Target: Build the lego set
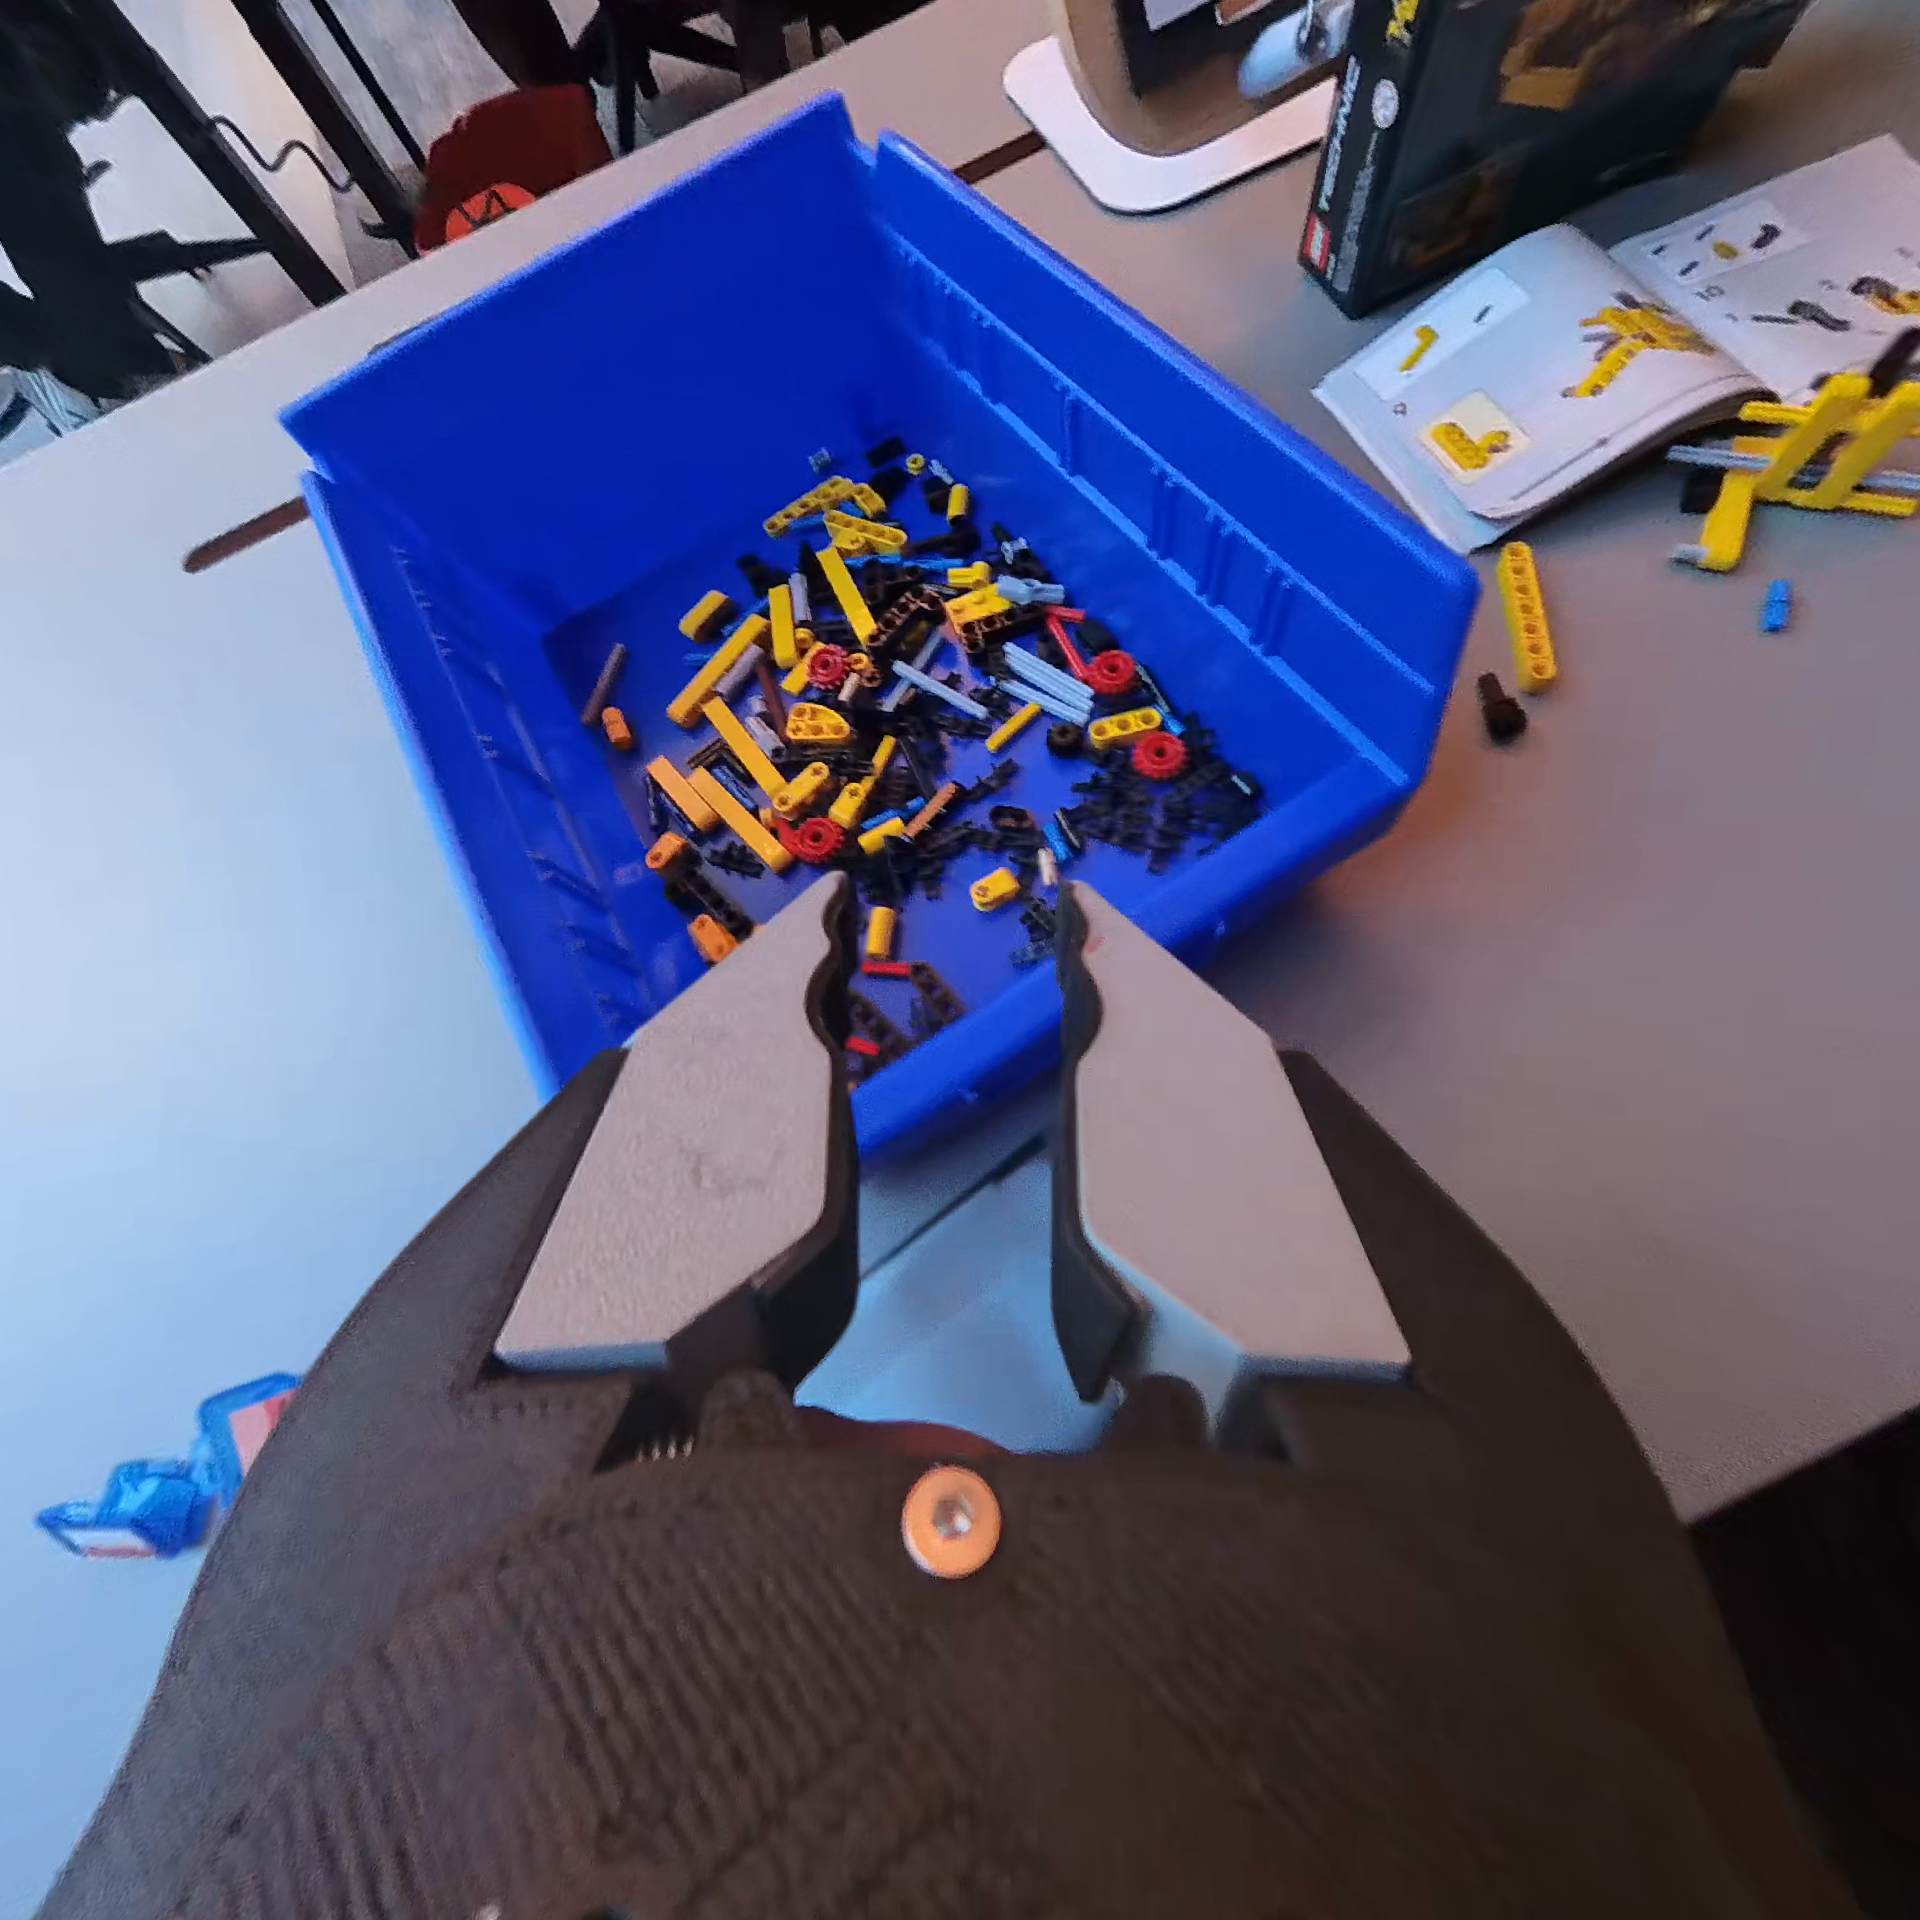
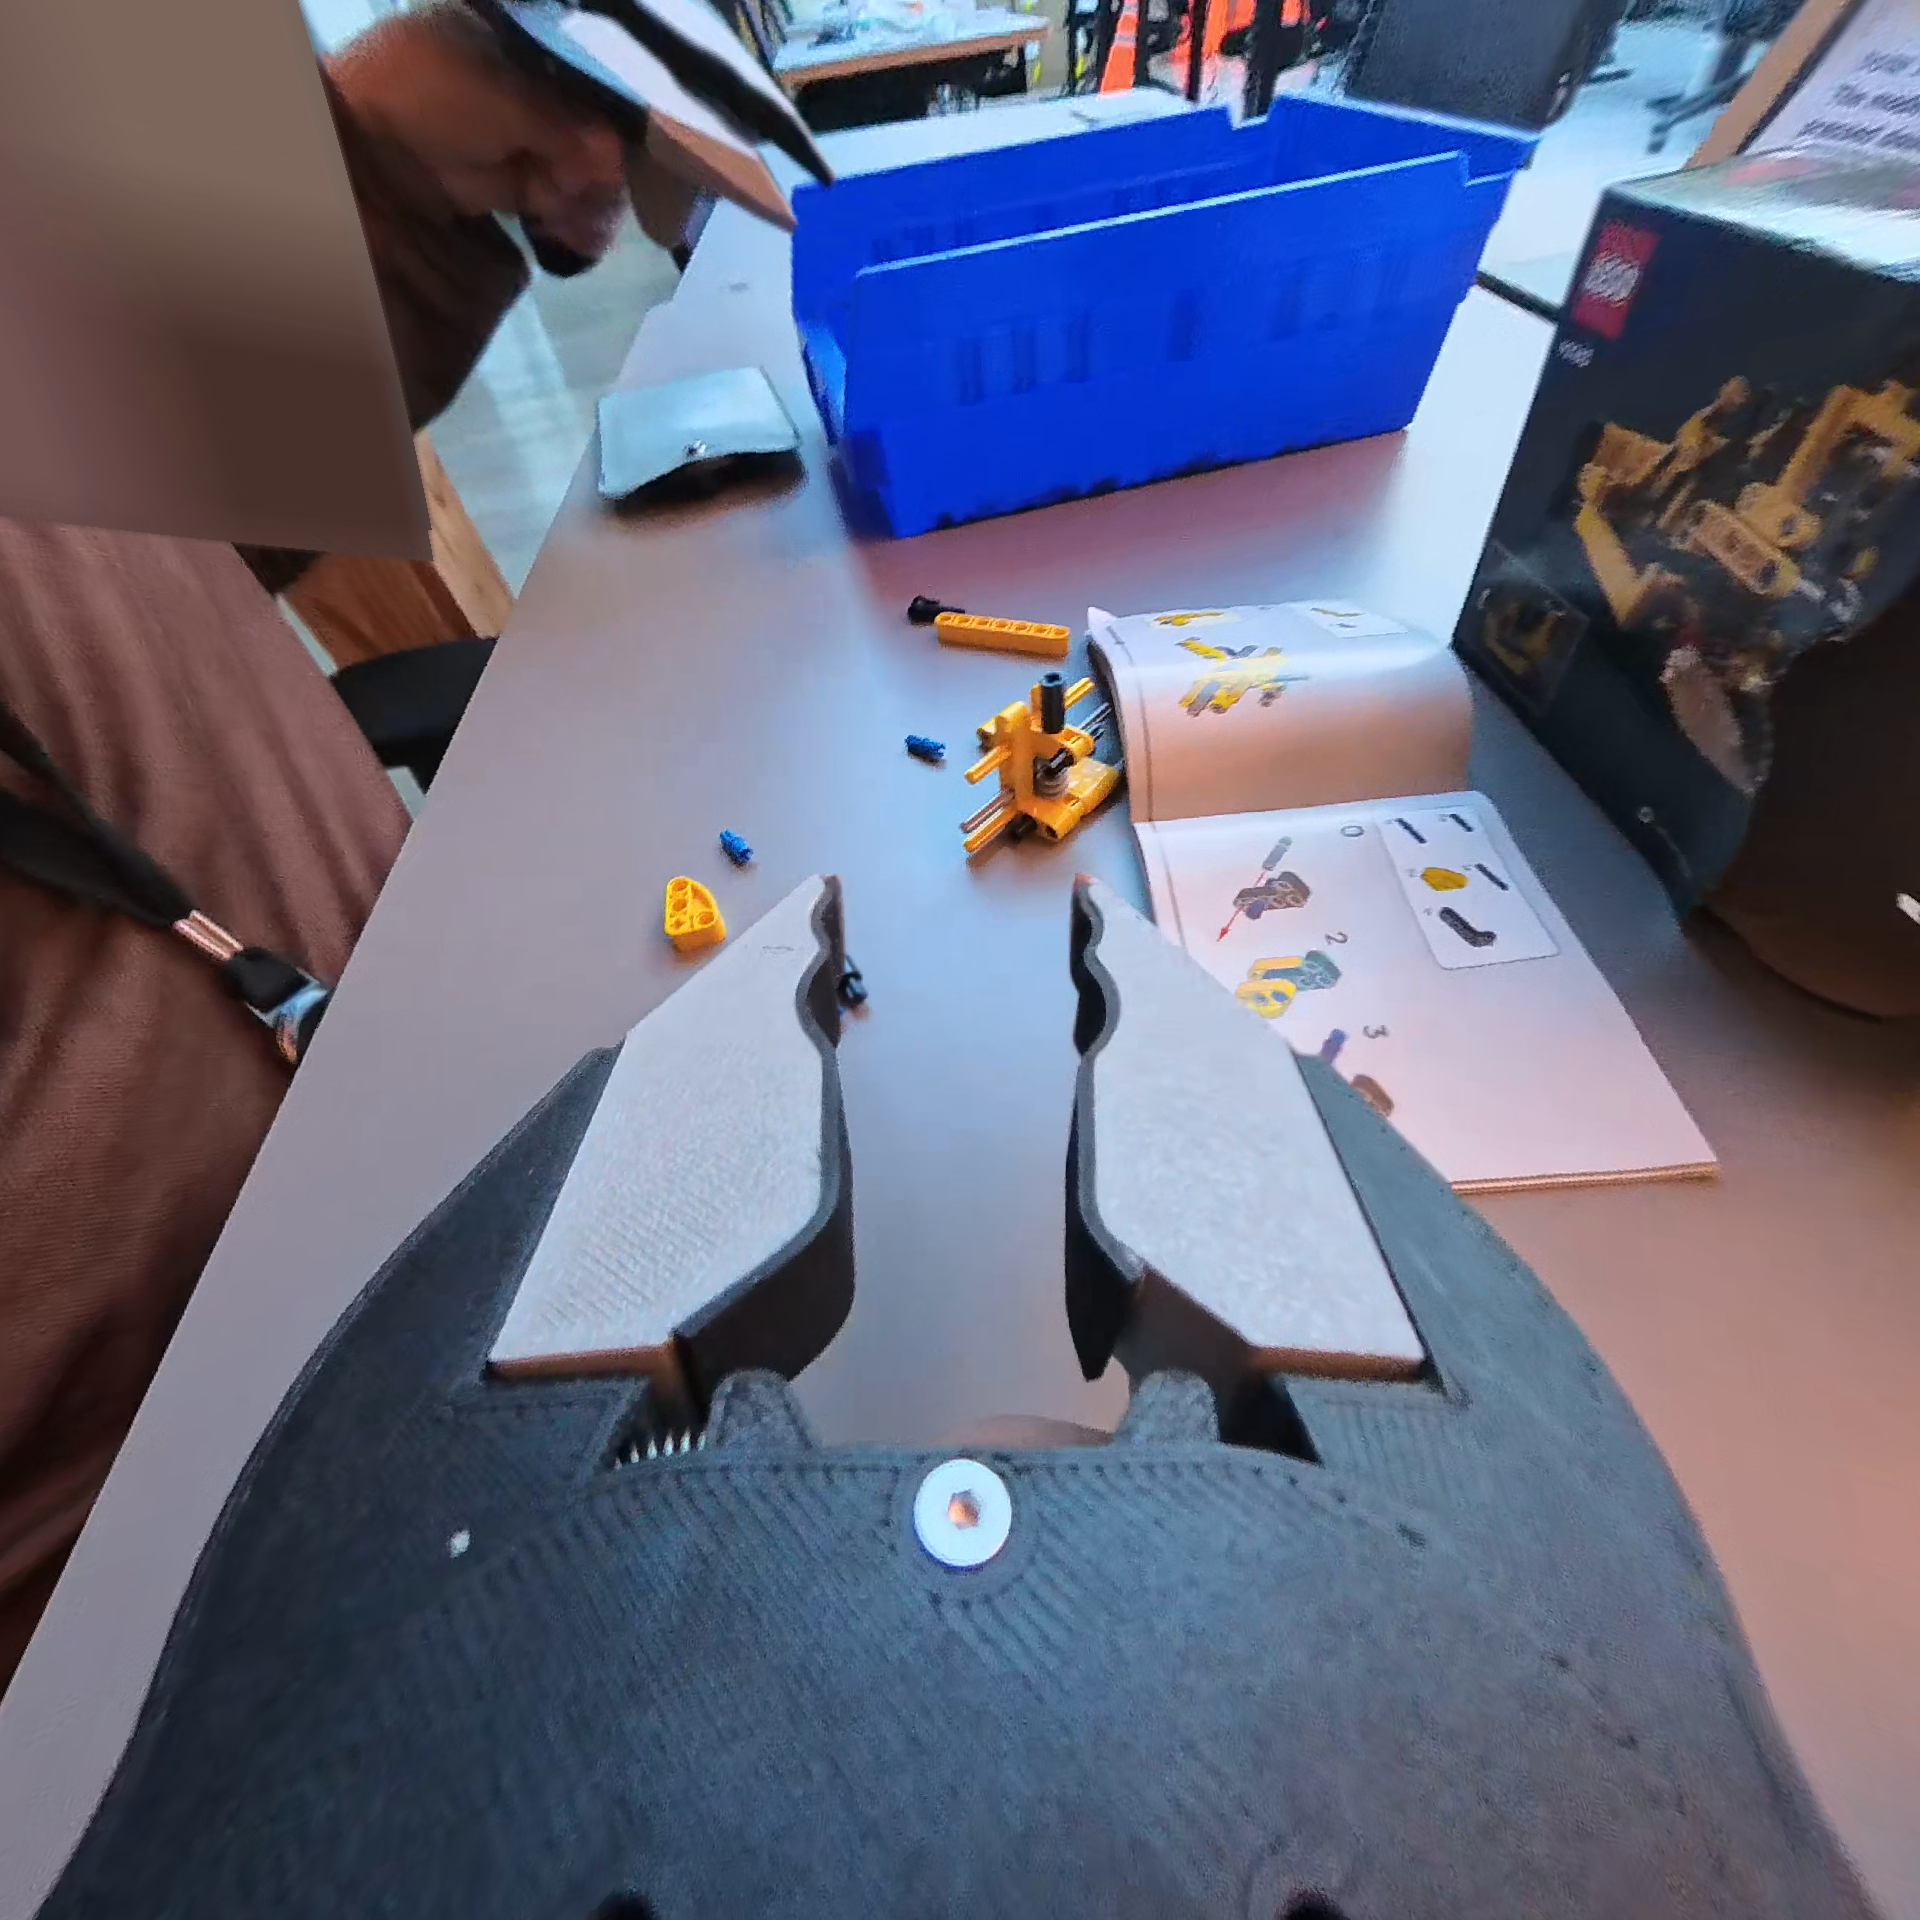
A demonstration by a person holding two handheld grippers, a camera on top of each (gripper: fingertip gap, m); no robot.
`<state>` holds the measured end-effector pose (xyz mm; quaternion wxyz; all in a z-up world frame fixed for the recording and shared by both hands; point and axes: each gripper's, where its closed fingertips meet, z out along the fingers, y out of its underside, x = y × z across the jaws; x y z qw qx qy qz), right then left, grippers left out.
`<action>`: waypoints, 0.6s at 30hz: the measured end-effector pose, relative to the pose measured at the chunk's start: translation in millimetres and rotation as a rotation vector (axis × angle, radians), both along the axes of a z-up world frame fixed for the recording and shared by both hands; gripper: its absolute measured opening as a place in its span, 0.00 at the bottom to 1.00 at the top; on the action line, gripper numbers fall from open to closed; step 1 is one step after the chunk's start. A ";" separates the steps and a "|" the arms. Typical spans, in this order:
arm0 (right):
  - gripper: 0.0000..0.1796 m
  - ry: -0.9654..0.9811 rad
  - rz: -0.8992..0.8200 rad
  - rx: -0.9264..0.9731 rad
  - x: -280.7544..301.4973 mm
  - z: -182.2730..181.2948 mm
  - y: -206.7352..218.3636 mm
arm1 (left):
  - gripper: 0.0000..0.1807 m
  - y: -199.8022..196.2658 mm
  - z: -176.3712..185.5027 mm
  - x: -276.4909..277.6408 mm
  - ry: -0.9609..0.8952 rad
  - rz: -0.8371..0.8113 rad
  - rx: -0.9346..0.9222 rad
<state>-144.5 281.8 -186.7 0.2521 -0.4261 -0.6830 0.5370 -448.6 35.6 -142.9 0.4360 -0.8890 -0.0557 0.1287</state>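
Over the near end of the blue bin [image 1: 665, 436] of loose lego pieces [image 1: 894, 717], the left gripper [image 1: 951, 914] hangs with fingers spread and empty, while the right gripper [image 2: 956, 914], likewise parted and empty, hovers near the yellow part-built assembly [image 2: 1039, 774] beside the bin.

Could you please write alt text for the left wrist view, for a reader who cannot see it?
The open left gripper hangs over the near end of a blue plastic bin holding loose yellow, black and red lego pieces. To its right on the grey table lie an open instruction booklet and a yellow partial assembly.
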 end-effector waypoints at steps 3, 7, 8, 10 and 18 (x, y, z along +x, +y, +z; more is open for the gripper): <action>0.23 0.025 -0.028 -0.038 -0.6 5.7 6.8 | 0.19 6.0 -0.5 -17.4 0.006 0.018 0.005; 0.22 0.069 -0.104 -0.057 -3.6 12.3 20.6 | 0.10 10.1 1.4 -42.1 0.026 0.077 0.037; 0.22 0.077 -0.128 -0.056 -4.9 13.3 24.6 | 0.08 11.6 1.9 -46.8 0.015 0.093 0.053; 0.22 0.088 -0.164 -0.049 -7.4 14.2 31.2 | 0.04 16.5 1.7 -50.4 -0.011 0.100 0.079; 0.22 0.069 -0.176 -0.039 -10.4 11.2 33.2 | 0.06 75.0 -0.8 -36.4 0.037 -0.130 -0.096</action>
